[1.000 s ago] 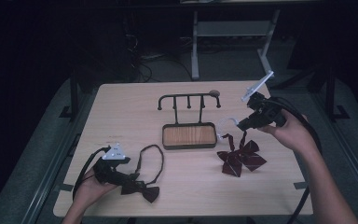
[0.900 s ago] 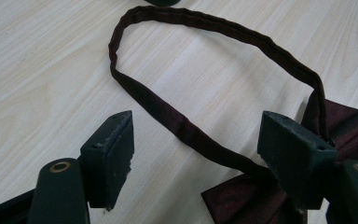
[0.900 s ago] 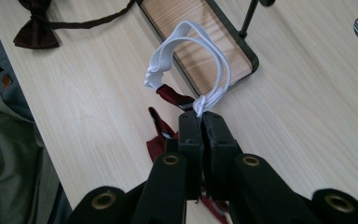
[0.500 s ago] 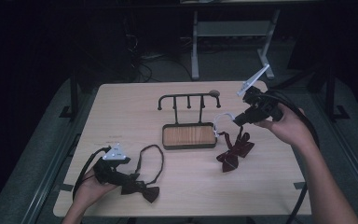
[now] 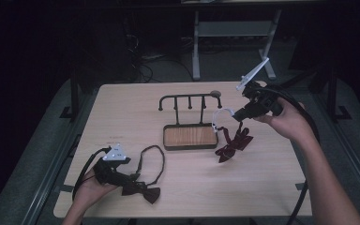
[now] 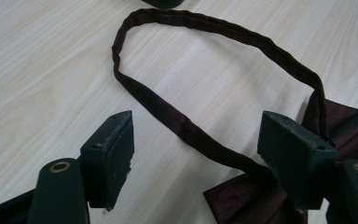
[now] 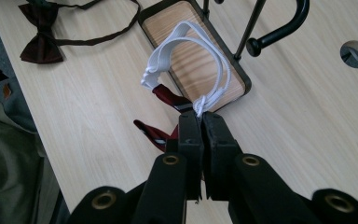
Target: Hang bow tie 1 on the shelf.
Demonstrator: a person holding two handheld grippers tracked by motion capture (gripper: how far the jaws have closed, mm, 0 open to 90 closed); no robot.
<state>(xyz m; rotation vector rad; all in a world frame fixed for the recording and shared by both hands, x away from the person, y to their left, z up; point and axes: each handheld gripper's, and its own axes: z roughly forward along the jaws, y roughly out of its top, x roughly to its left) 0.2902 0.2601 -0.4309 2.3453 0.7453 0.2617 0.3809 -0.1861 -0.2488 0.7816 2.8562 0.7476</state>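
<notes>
High view: bow tie (image 5: 233, 144) hangs tilted, strap uppermost.

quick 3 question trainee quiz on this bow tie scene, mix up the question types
1. What does the right claw grip?
2. True or false: the left claw is clamped shut.
3. The dark red bow tie lies: A) on the black metal hook stand; B) partly lifted off the pale wooden table, right of the stand's wooden base; C) on the floor.

Key: 1. the tie's white elastic loop. 2. False, its jaws stand open. 3. B.
</notes>
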